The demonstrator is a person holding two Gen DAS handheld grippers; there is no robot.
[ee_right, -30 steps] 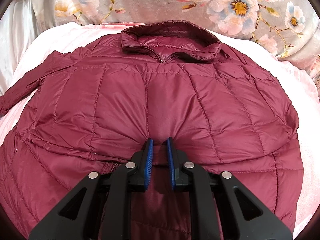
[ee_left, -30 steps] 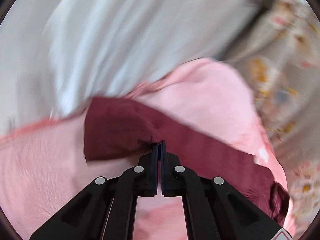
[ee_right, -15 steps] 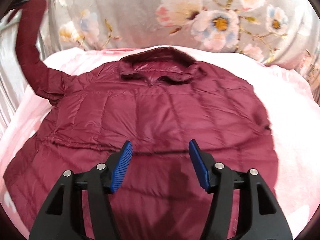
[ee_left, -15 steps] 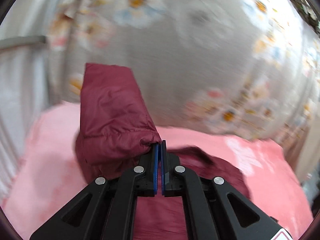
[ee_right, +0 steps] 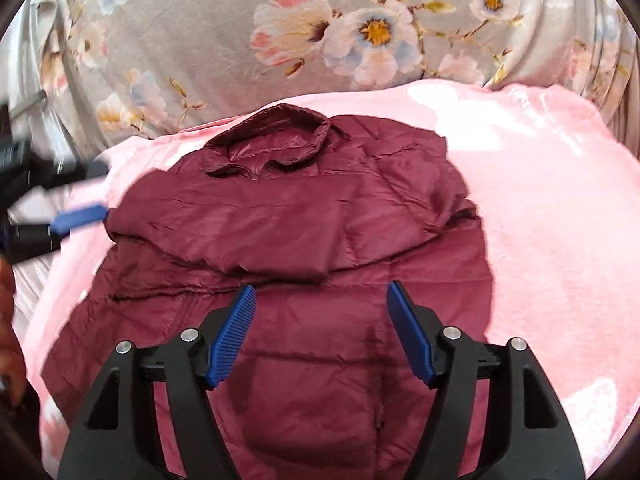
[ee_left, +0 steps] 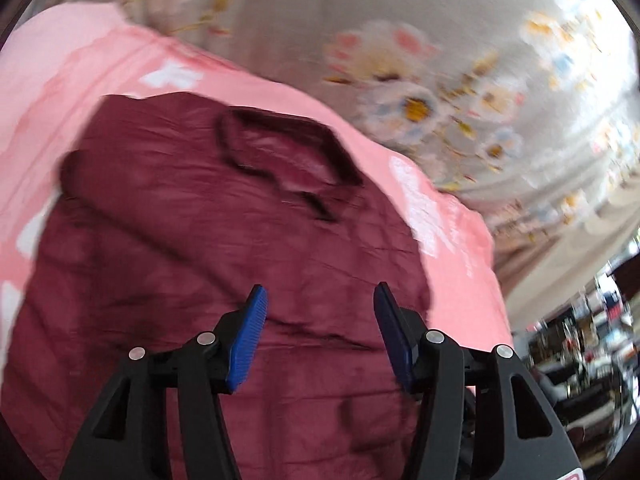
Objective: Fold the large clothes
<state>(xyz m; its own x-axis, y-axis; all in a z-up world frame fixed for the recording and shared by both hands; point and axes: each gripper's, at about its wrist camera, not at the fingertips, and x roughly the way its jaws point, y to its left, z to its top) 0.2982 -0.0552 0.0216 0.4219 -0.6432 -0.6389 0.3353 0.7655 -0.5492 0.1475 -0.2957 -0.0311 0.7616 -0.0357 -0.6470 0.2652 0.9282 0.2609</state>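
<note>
Your left gripper (ee_left: 318, 300) had just opened its jaws, empty, above the maroon jacket (ee_right: 280, 240); your right gripper (ee_right: 320, 300) was widening too, holding nothing.

left wrist: above, angled down | right wrist: hem end, toward collar | shared: jacket (ee_left: 224, 264) (ee_right: 280, 240)

A home, most likely a bedroom — a soft pink blanket (ee_right: 540, 208) is spread over what looks like a bed, and a grey curtain (ee_right: 224, 40) printed with large flowers hangs across the top of the frame. At the lower right of the left wrist view, cluttered shelves (ee_left: 580, 344) show, too blurred to read.
</note>
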